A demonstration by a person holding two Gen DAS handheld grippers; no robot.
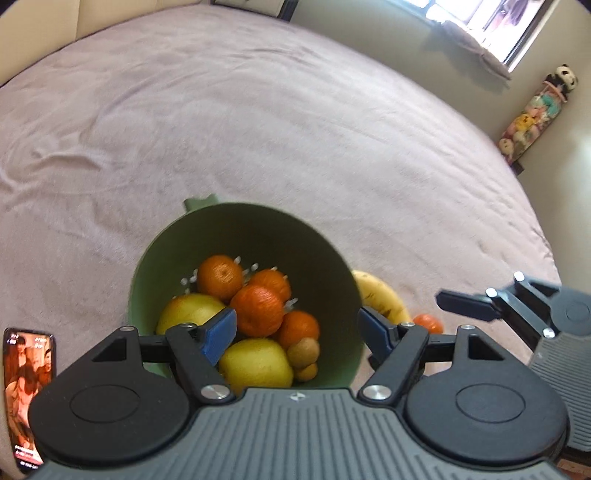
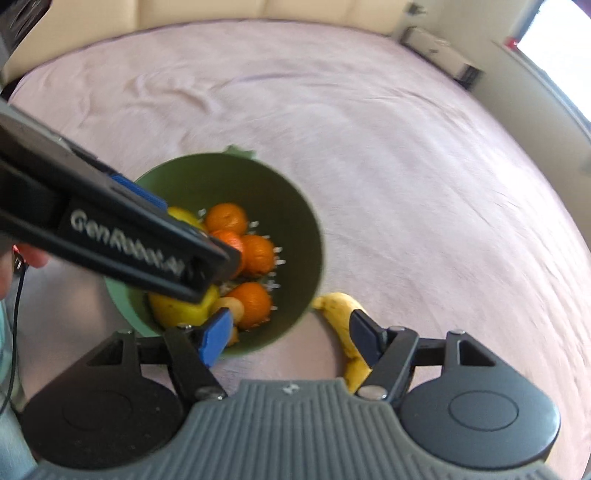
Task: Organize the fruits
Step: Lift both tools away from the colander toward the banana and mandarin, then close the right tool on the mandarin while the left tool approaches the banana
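A green colander bowl (image 1: 332, 266) stands on the pink bed cover and holds several oranges (image 1: 258, 310), yellow lemons (image 1: 255, 363) and small brown fruits (image 1: 303, 352). It also shows in the right wrist view (image 2: 295, 206). My left gripper (image 1: 297, 330) is open and empty, just above the bowl's near rim. A banana (image 2: 338, 317) lies right of the bowl, with one orange (image 1: 428, 323) beside it. My right gripper (image 2: 290, 338) is open and empty, over the gap between bowl and banana.
The pink bed cover (image 1: 258, 129) spreads wide behind the bowl. A phone with a lit screen (image 1: 27, 391) lies at the near left. A beige headboard (image 2: 221, 11) is at the back and a wall with stuffed toys (image 1: 532, 118) at the right.
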